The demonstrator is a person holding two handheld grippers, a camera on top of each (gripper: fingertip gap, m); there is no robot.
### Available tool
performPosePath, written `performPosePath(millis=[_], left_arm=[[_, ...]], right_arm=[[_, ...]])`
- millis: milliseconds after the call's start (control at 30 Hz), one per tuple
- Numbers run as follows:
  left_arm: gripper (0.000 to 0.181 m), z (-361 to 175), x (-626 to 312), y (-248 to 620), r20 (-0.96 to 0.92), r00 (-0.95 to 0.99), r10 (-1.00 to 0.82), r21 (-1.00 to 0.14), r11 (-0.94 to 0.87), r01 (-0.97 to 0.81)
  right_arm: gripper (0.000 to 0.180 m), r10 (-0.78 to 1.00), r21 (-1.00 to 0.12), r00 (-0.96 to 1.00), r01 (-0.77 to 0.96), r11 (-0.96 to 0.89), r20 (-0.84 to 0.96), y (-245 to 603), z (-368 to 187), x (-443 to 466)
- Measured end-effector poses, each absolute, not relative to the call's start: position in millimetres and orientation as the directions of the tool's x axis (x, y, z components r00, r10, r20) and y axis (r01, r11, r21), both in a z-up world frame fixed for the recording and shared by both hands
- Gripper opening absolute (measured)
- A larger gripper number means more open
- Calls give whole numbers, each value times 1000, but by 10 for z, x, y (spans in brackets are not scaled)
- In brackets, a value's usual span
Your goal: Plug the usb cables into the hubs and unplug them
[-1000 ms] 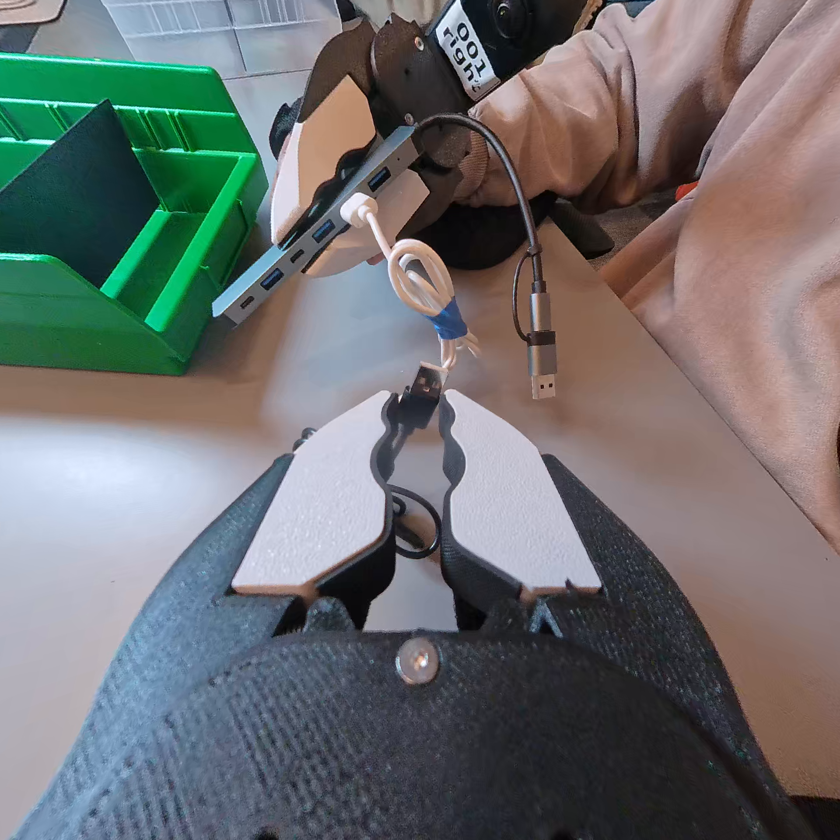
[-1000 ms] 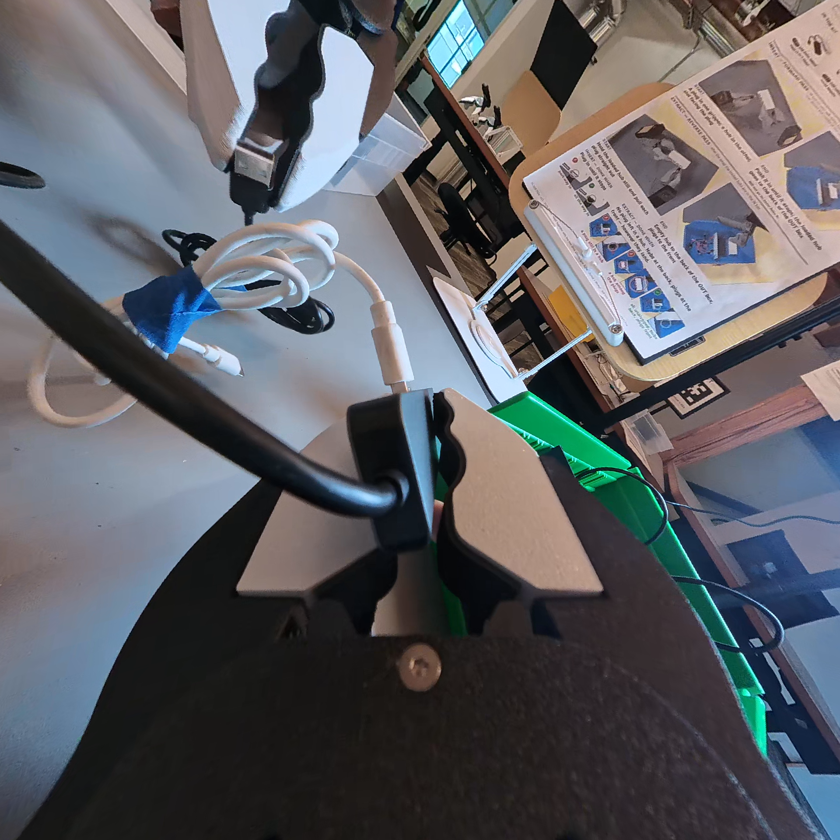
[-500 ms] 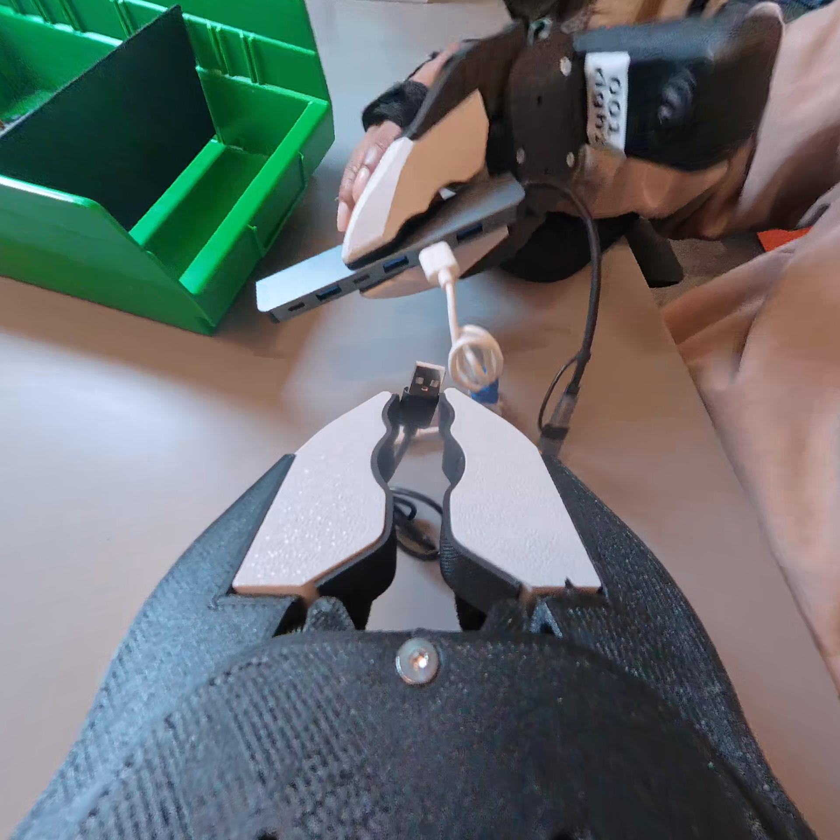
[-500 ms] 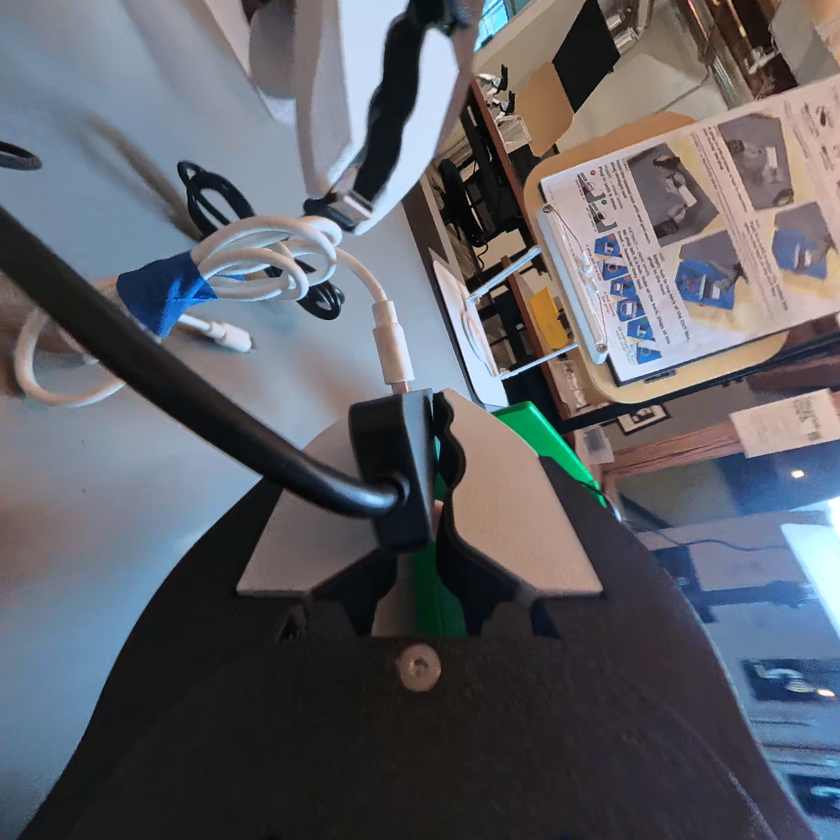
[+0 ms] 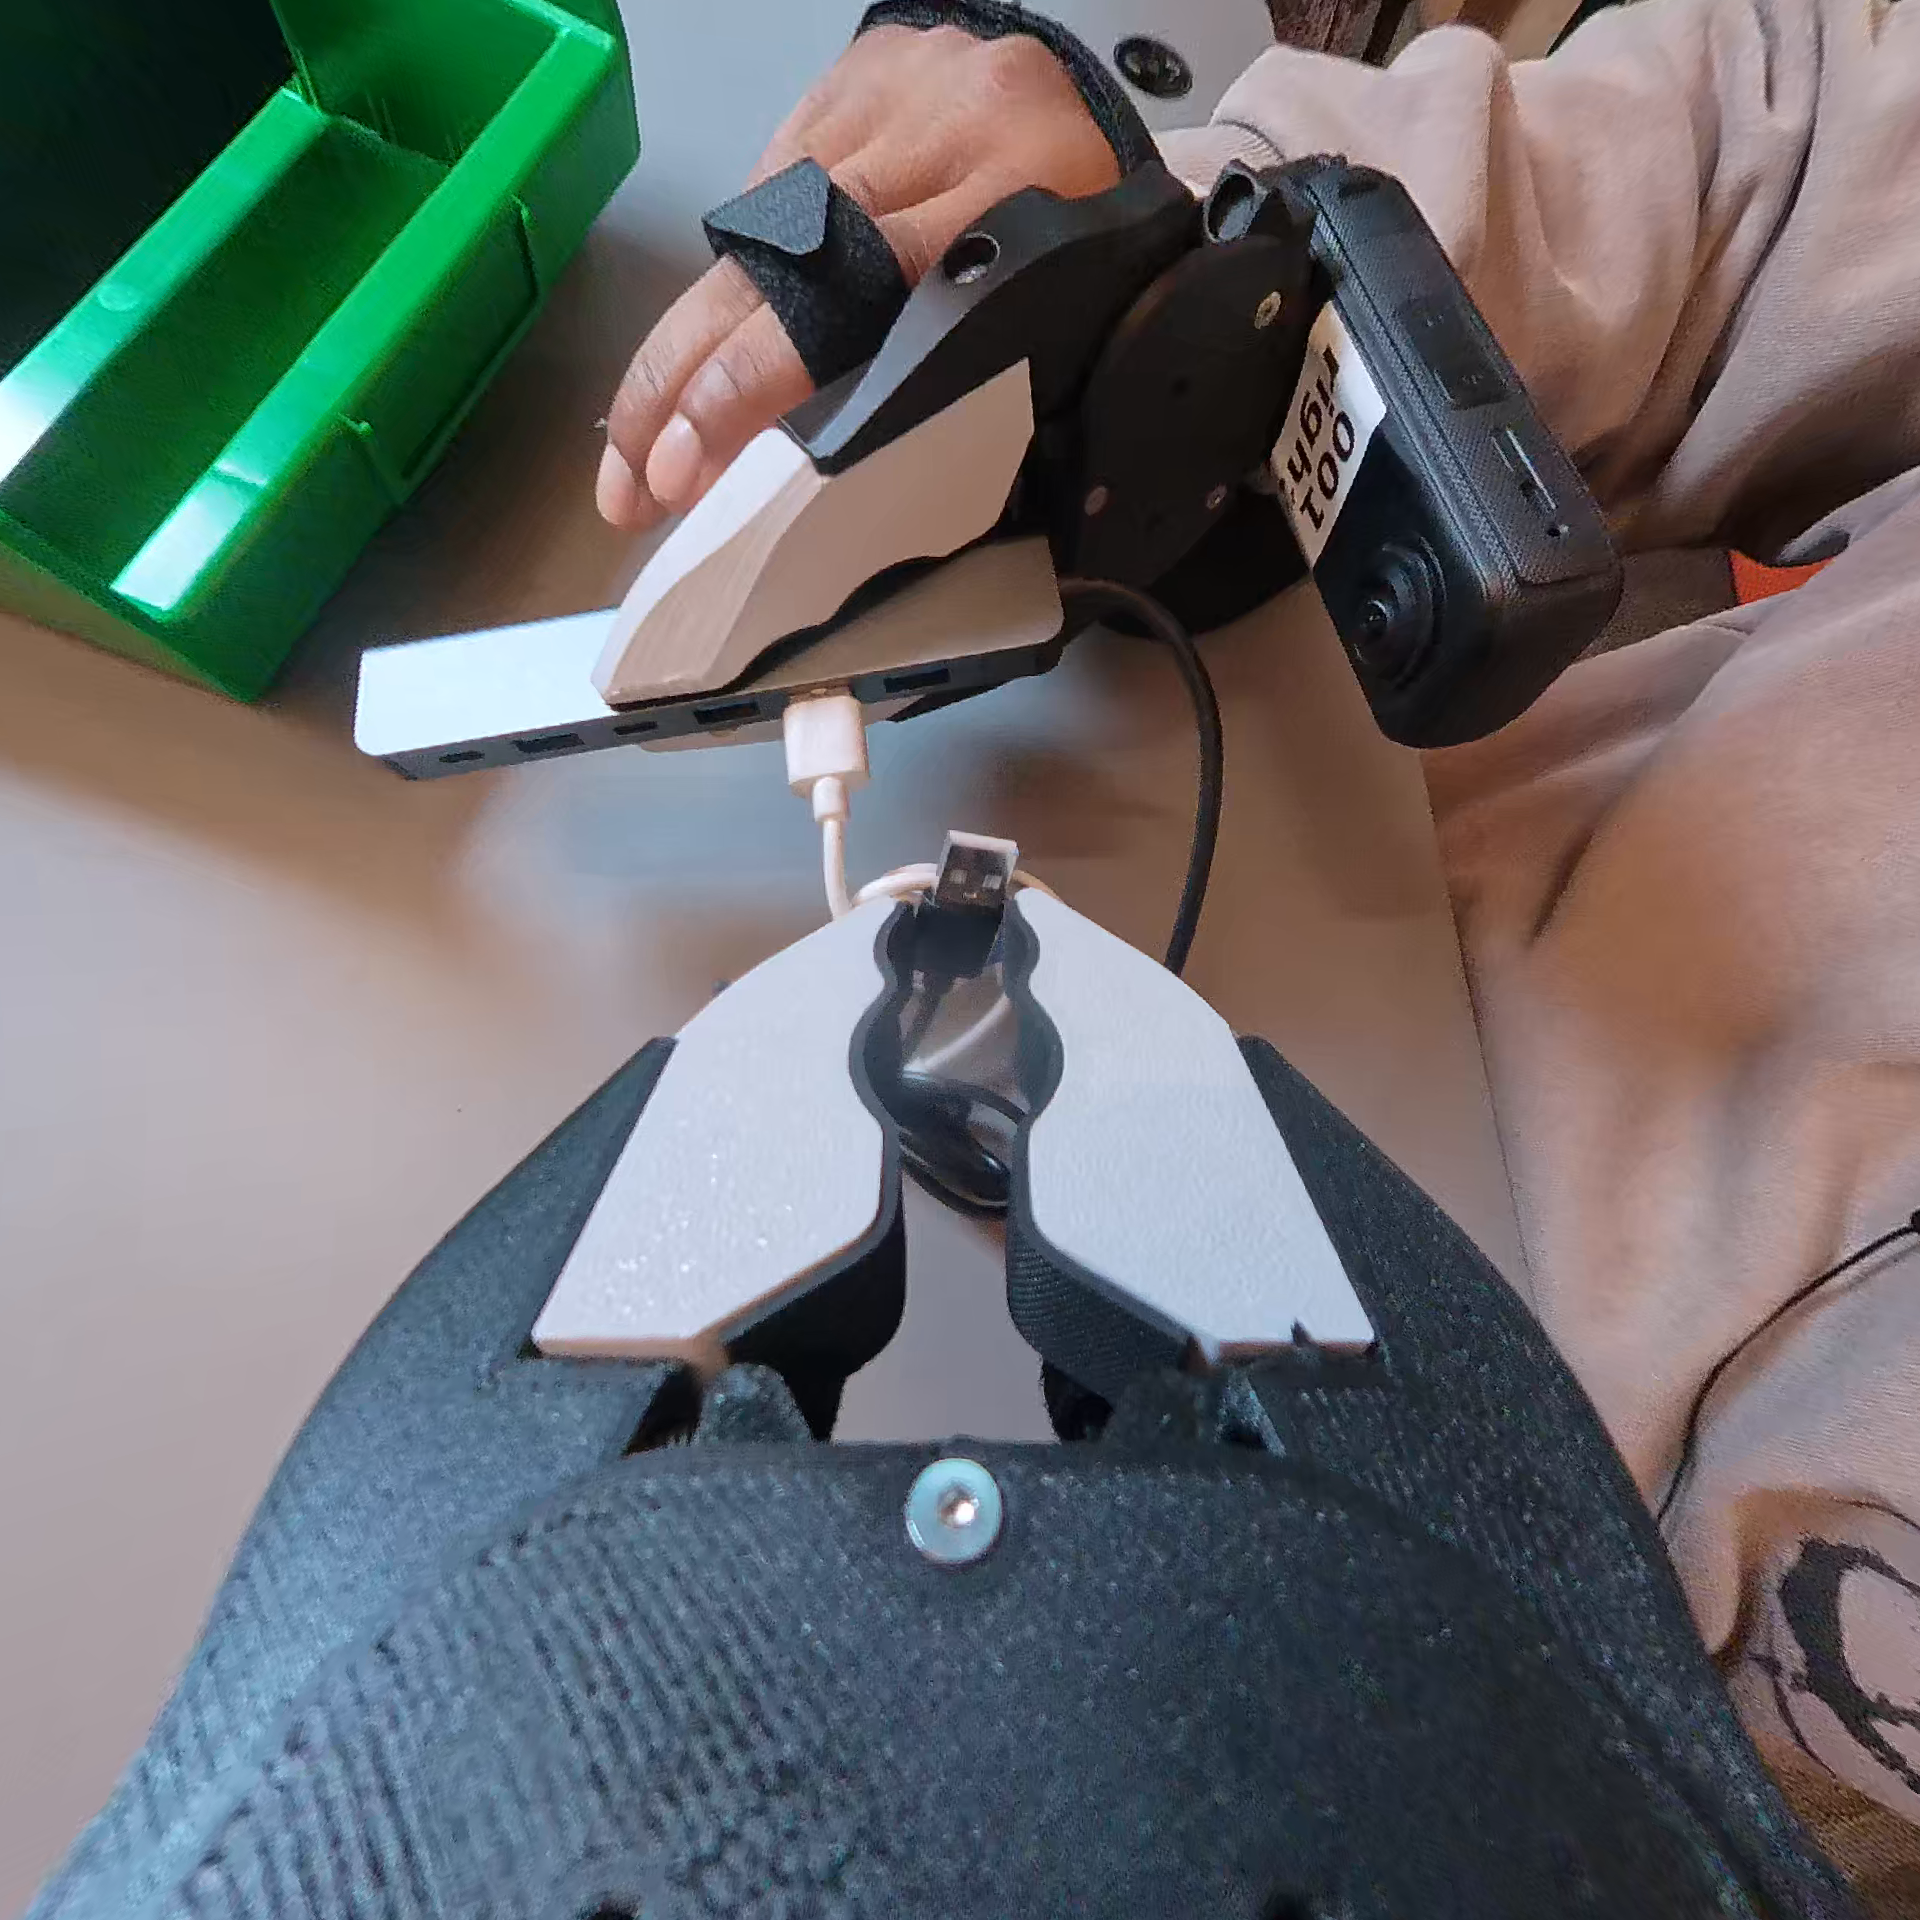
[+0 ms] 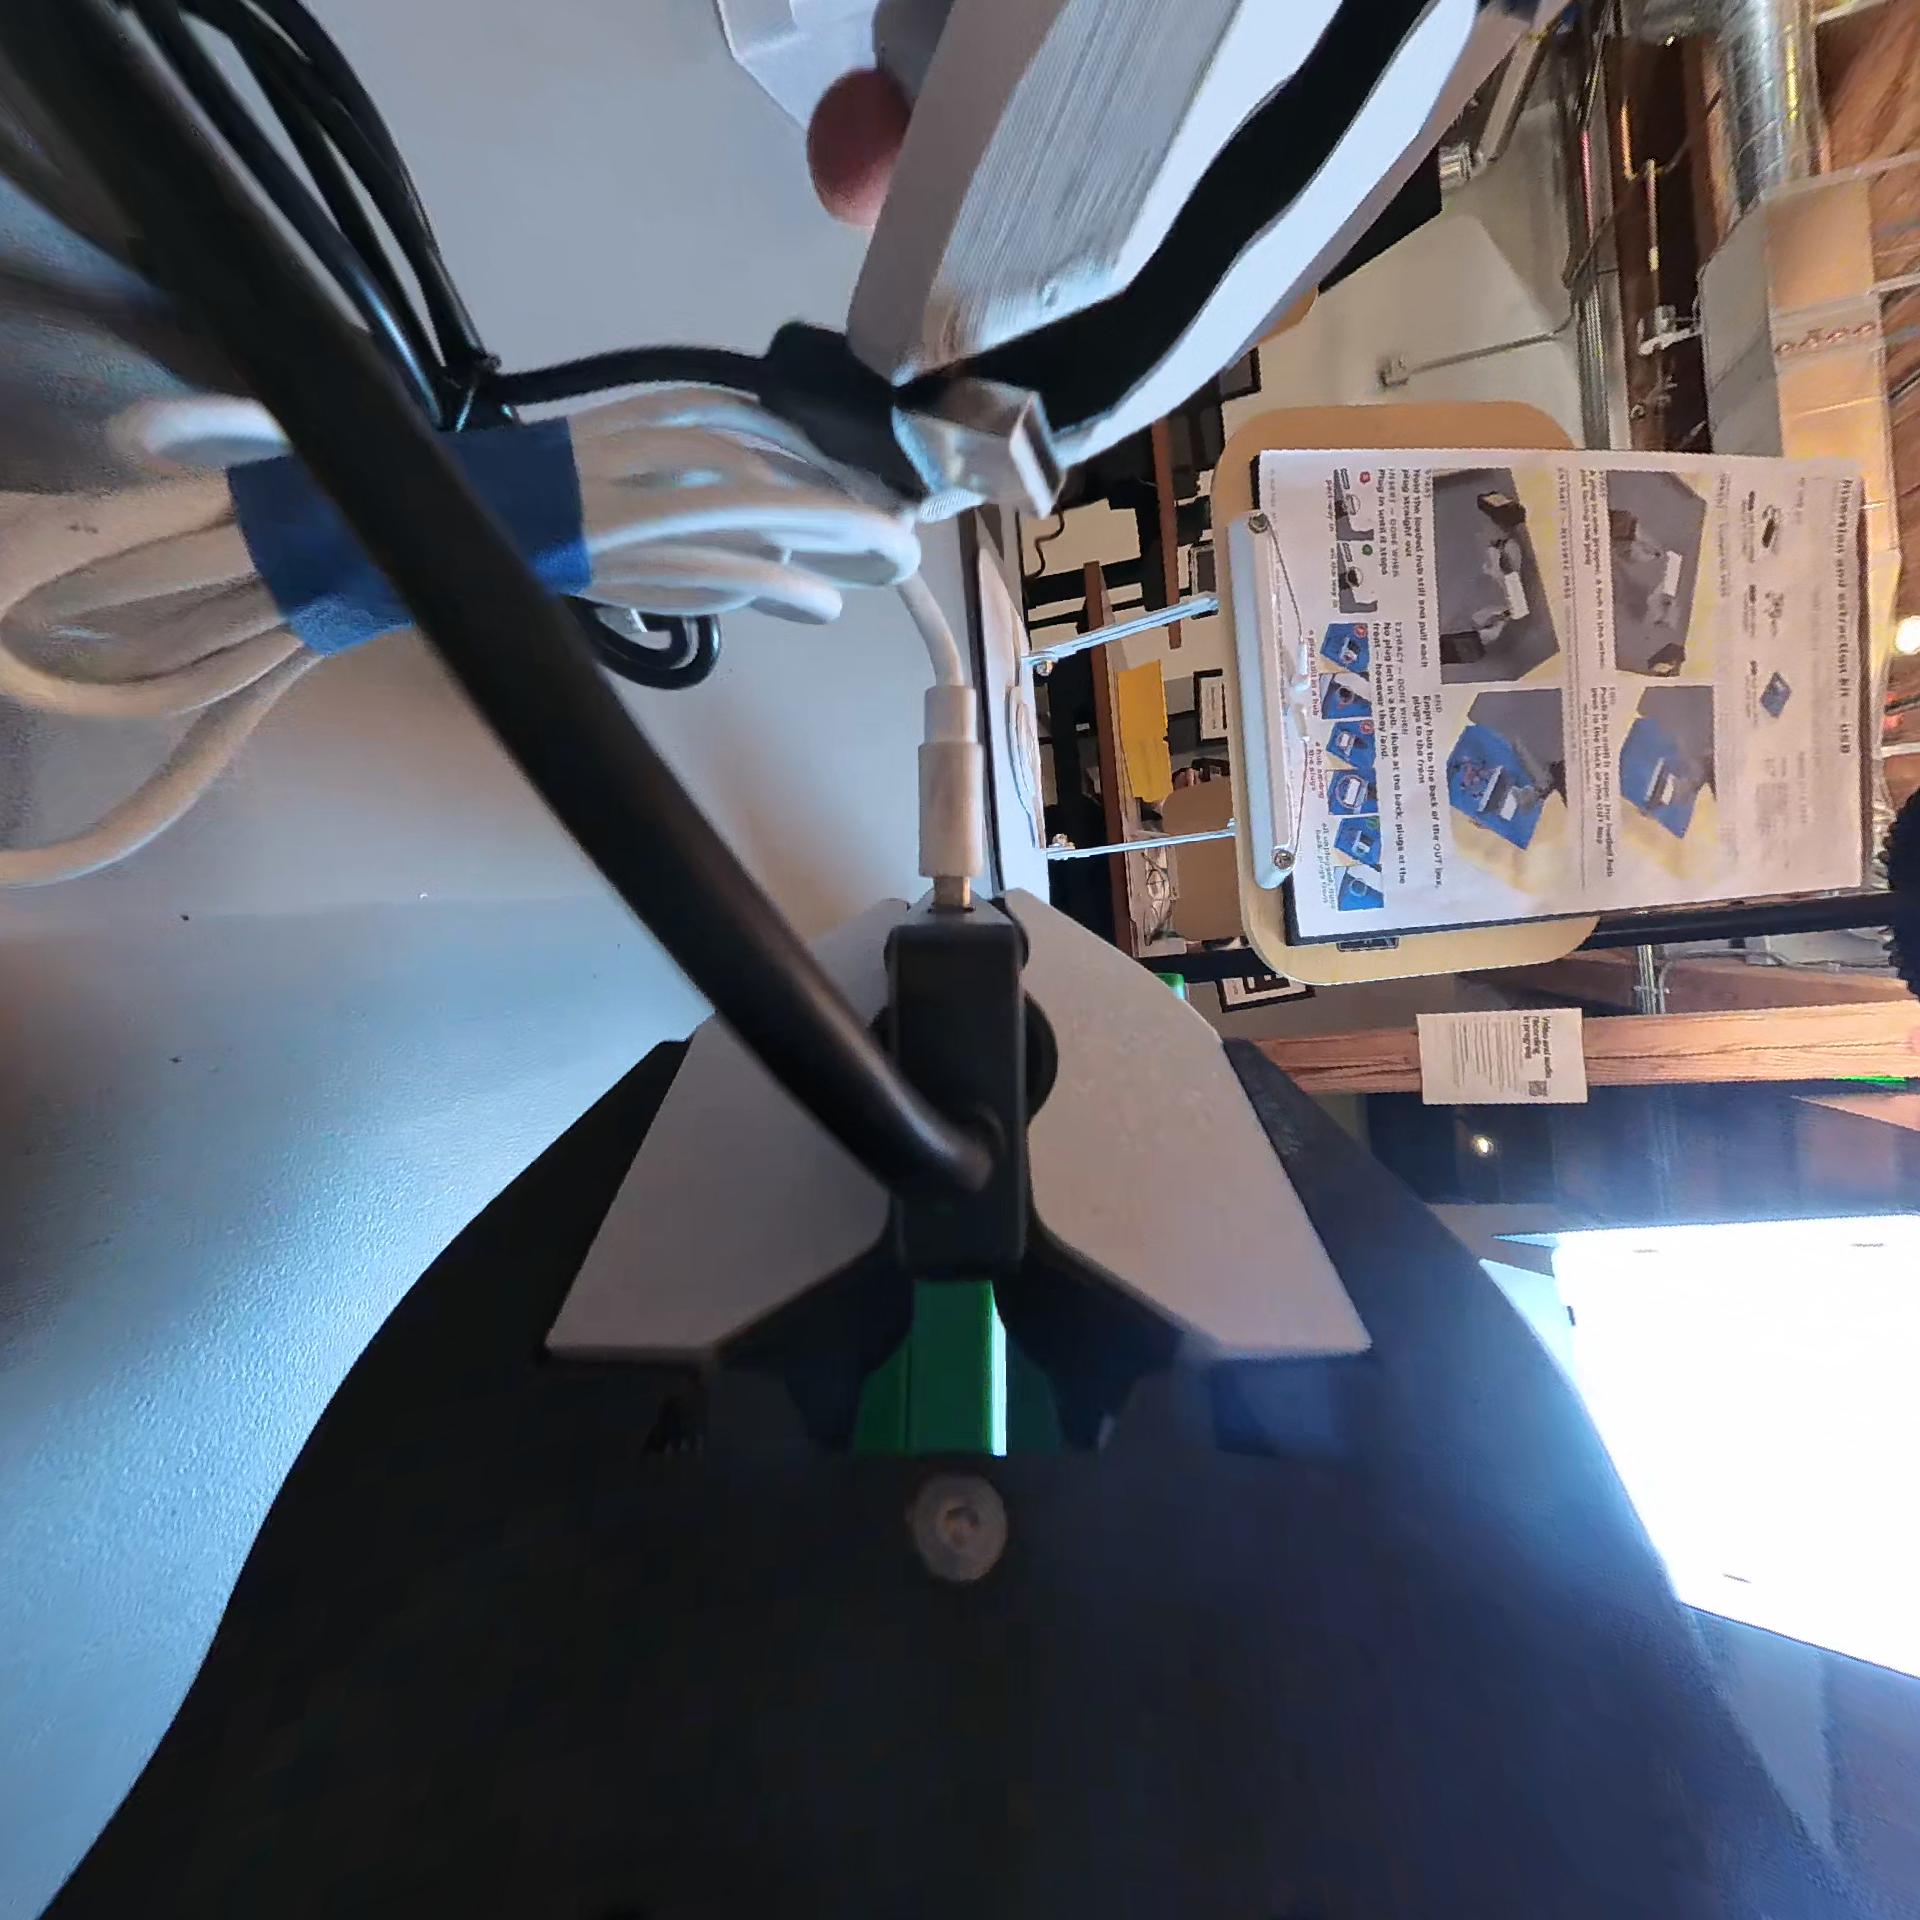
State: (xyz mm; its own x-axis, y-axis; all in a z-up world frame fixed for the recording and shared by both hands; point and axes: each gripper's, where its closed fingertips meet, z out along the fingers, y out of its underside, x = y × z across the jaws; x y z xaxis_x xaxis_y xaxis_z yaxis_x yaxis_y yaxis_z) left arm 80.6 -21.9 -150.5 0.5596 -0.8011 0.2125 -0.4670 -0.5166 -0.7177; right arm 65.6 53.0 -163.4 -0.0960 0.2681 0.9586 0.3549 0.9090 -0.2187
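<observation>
One cable is in, and we have more to plug and then unplug.
Our right gripper (image 5: 727,665) clamps the flat, grey metal hub (image 5: 488,686) over the matte desk (image 5: 208,987), with a glossy white plug (image 5: 826,743) seated at its edge. Our left gripper (image 5: 961,914) pinches a black USB plug (image 5: 971,878), metal tip aimed at 12 o'clock, near the hub but not touching. Several ports sit empty toward 9 o'clock, near the green plastic bin (image 5: 312,312).

White plug (image 5: 826,740) (inserted) before hub (image 5: 488,691)
</observation>
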Motion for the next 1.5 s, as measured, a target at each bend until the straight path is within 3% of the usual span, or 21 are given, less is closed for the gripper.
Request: performPosePath(millis=[233,600,900,1067,1267,1500], left_arm=[[18,-1635,793,-120,186,497,-848,-798,-425,-428],[17,-1890,768,-246,-35,404,-914,-740,-248,-625],[14,-1922,912,-458,-339,113,-934,-602,123,-789],[15,-2030,950,-518,-353,27,-935,-555,186,-811],[12,-2094,1013,-371,-511,26,-859,-491,267,-829],[4,-2089,1038,-307,-496,103,-862,-537,211,-817]], right_arm=[[12,292,-224,-118,399,889,949,650,-1707,689],[12,327,-240,-157,412,879,932,679,-1797,694],[12,330,-243,-162,401,883,930,659,-1812,678],[12,325,-239,-168,391,888,931,624,-1823,658],[11,342,-259,-154,398,880,927,652,-1800,670],[12,355,-272,-149,400,875,923,665,-1785,686]])
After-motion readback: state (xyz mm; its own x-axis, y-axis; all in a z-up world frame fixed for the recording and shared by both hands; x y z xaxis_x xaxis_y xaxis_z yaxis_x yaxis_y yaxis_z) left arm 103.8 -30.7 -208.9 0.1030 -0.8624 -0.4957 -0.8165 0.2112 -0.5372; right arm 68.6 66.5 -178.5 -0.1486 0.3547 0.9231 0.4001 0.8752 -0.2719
